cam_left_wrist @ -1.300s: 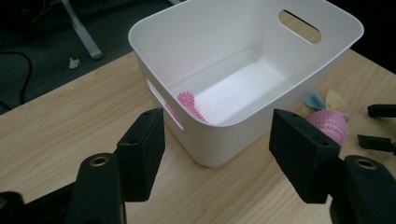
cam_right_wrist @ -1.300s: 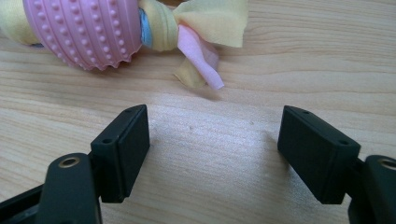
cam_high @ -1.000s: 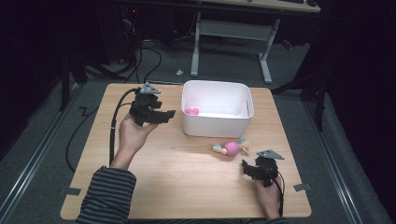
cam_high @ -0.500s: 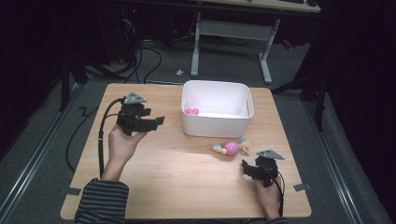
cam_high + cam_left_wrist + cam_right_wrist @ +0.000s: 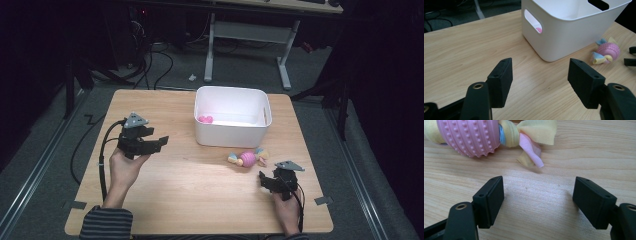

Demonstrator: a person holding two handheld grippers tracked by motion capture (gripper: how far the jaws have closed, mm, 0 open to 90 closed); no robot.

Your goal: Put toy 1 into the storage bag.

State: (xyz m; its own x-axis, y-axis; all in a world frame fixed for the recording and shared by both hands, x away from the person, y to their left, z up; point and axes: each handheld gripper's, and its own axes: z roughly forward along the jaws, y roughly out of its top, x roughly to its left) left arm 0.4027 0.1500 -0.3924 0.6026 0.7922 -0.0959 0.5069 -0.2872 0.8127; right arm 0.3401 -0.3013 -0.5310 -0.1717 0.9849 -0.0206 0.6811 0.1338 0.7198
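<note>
Left gripper (image 5: 159, 142) sits well left of the white bin (image 5: 233, 131), jaws apart, nothing between them. Pink knobbly ball toy (image 5: 248, 158) with cloth strips lies on the table (image 5: 190, 185) just in front of the bin. Right gripper (image 5: 264, 180) is near it on the front right, jaws apart and empty. We judge the toy light, rubbery and grippy; pinch the ball body, since the strips would slip.

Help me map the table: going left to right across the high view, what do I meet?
left gripper → white bin → pink ball toy with cloth tails → right gripper
</note>
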